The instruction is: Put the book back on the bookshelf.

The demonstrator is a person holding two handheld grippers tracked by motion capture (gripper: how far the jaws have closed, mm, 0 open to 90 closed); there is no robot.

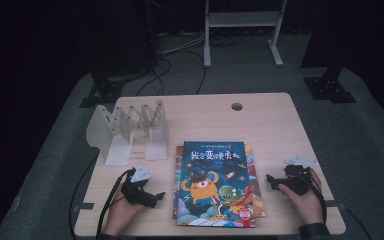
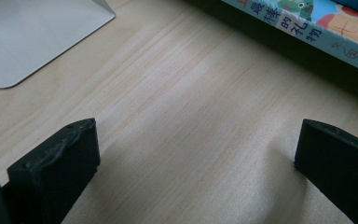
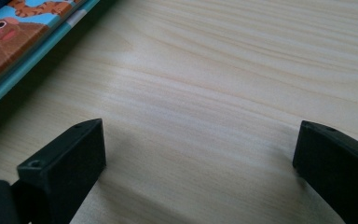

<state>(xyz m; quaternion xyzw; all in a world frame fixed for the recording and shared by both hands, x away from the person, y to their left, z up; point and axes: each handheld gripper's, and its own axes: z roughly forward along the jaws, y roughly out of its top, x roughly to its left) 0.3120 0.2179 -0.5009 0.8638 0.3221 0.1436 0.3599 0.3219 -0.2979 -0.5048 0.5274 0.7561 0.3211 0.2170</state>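
A stack of picture books (image 1: 215, 185) lies flat at the middle front of the wooden table (image 1: 260, 120); the top cover is blue with cartoon monsters. A white expanding book rack (image 1: 130, 132) stands at the back left. My left gripper (image 1: 159, 196) rests on the table left of the books, open, with bare wood between its jaws. My left gripper view has a book's spine (image 2: 317, 35) at its top right and the rack's base plate (image 2: 32, 37) at its top left. My right gripper (image 1: 270, 181) sits right of the books, open and holding nothing. A book's edge (image 3: 23, 51) crosses the right gripper view's top left.
A round cable hole (image 1: 237, 106) sits near the table's far edge. Beyond the table are a white frame's legs (image 1: 240, 35), dark stands and cables on the grey floor. Cables trail off the table's front from both grippers.
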